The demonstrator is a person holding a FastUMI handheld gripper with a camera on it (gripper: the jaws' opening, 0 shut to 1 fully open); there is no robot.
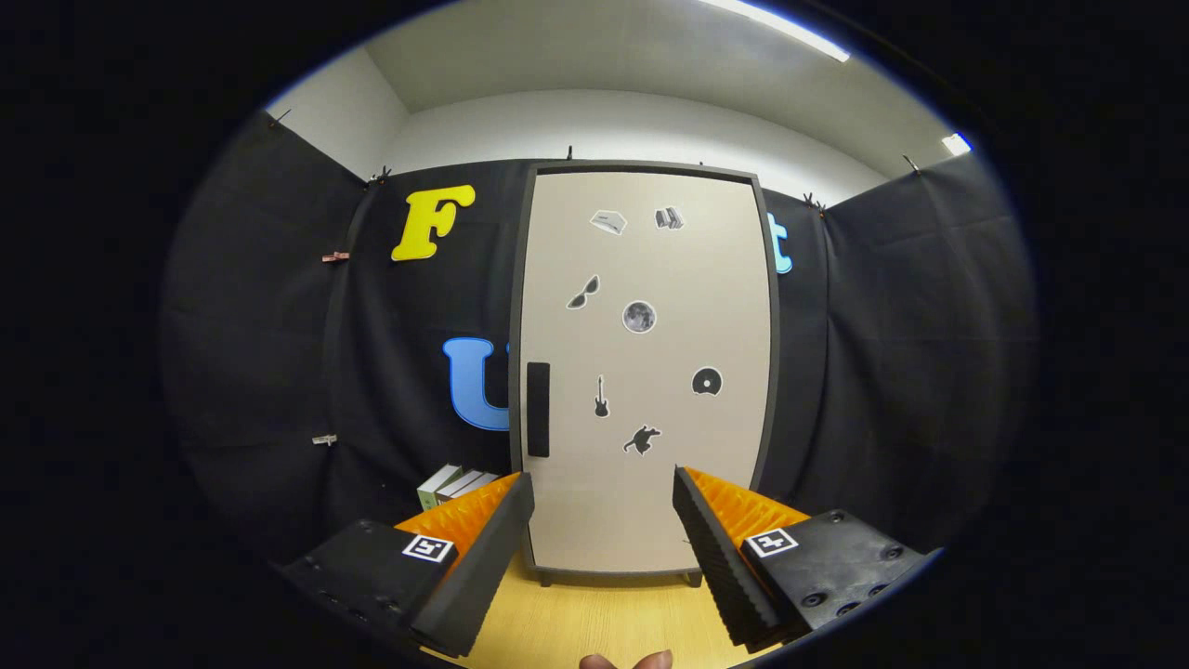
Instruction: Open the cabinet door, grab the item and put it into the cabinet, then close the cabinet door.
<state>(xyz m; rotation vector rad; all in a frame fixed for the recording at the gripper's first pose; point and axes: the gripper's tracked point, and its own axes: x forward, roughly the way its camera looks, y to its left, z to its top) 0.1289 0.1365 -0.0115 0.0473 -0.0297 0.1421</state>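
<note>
I see the cabinet (646,372) standing upright on the wooden table (594,623), straight ahead of the gripper (604,506) and backed by the black cloth wall. Its pale door (650,279) is shut flush inside a dark frame. A dark vertical handle (538,409) sits on the door near the cabinet's left edge, about halfway up. Small stickers (639,317) are scattered over the door: a round moon-like one at the middle, a guitar shape below it, a disc toward the cabinet's right edge, and a few more near the cabinet's top.

My fingers (492,548) are released, spread wide apart with nothing between them; the cabinet's lower front shows in the gap. They stay short of the cabinet, not touching it.

The item I take for the task's thing, a small stack of boxes or books (452,485) with a green-sided one and pale ones, lies on the table to the left of the cabinet's base, partly hidden behind the left finger. I cannot tell exactly what it is.

At the near edge of the table, in front of the cabinet, two fingertips of a person's hand (627,662) peek in.
</note>
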